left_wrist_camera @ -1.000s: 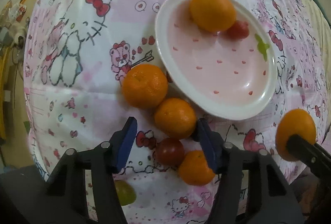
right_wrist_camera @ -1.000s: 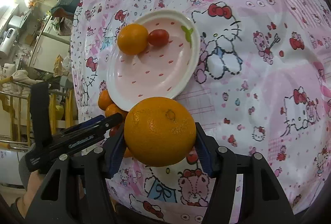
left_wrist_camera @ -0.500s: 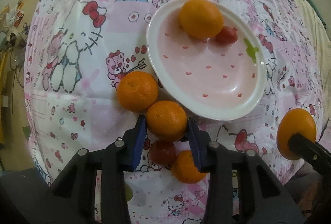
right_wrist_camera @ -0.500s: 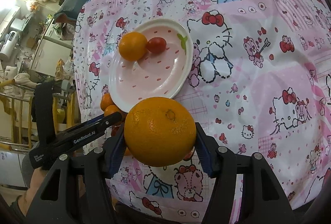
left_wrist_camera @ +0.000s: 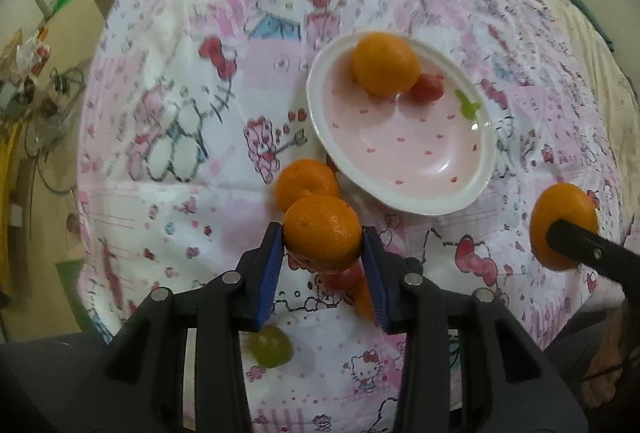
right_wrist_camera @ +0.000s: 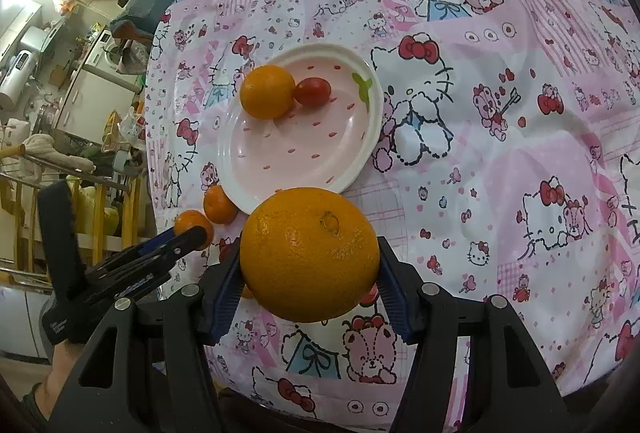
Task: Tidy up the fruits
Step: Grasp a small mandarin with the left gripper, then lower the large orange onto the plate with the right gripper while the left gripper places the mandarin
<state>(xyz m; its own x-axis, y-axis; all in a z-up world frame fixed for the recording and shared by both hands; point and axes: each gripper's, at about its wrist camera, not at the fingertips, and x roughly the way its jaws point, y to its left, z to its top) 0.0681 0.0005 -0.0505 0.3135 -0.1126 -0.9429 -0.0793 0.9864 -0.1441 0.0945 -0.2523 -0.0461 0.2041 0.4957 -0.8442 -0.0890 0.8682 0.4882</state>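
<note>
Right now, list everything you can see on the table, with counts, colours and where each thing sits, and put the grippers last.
plate: one, pink with white rim, mid-table.
orange on the plate: one, orange, far side.
tomato on the plate: one, red, touching that orange.
loose orange: one, orange, on the cloth by the plate's near-left rim.
loose tomato: one, red, on the cloth under the left gripper.
small orange fruit: one, orange, mostly hidden beside that tomato.
green fruit: one, yellow-green, near edge.
tablecloth: one, pink and white cartoon print.
left gripper: black, blue fingers, shut on held orange.
right gripper: same, shut on large orange.
</note>
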